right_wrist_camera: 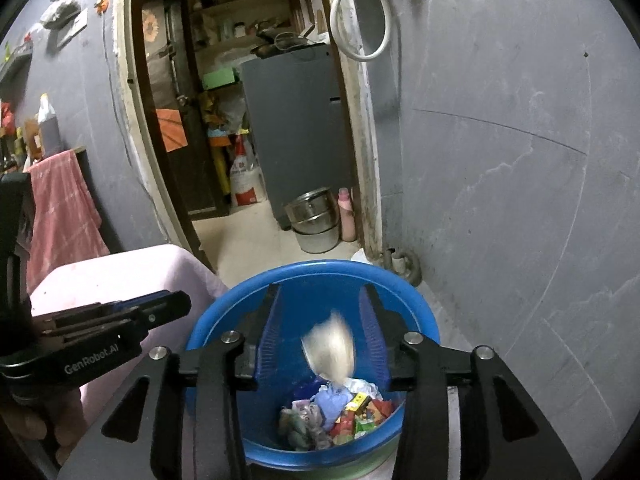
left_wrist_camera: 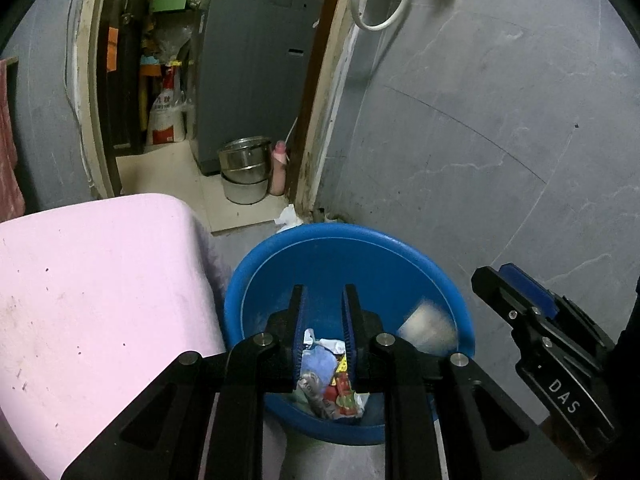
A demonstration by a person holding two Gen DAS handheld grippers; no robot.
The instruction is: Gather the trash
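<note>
A tub [right_wrist_camera: 424,328] stands on the floor with wrappers [right_wrist_camera: 340,416] in its bottom. A stool [left_wrist_camera: 92,288] sits just left of it; stacked pots [left_wrist_camera: 244,172] stand behind, inside the doorway.

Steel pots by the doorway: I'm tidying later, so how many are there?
2, stacked beside the pink bottle: upper pot on lower pot. More may be hidden.

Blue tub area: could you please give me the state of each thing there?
blue tub: upright, holding trash
pale scrap: blurred, in mid-air over the tub, touching neither pad
right gripper: open, empty
left gripper: jaws narrowly apart, nothing between the pads
crumpled wrappers: piled at the tub bottom
</note>
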